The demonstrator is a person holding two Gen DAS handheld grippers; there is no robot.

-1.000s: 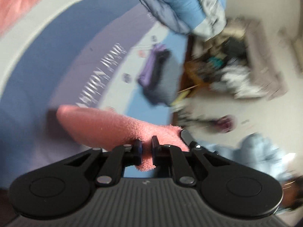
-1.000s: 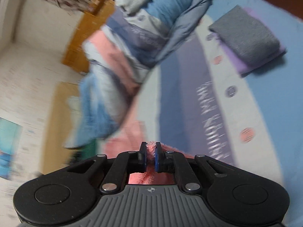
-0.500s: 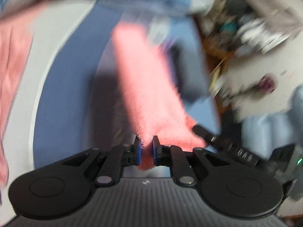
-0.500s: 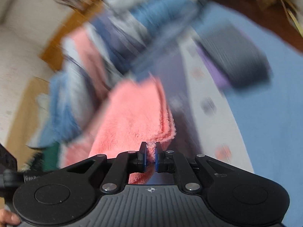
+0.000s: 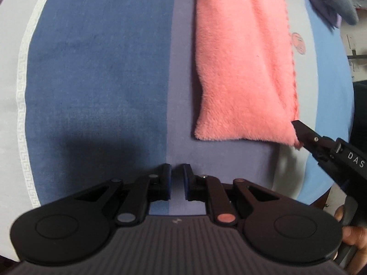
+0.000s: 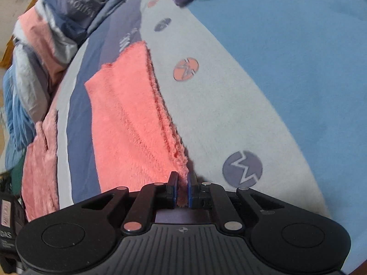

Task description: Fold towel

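Folded towel lies flat on the bed, its layered edges stacked along its right side. Left claw sits just before the towel's near edge, apart from it and over the bed. Right claw lies at the towel's near right corner, the corner between its fingers. Crumpled quilt lies behind and left of the towel; folded clothes lie behind and right.
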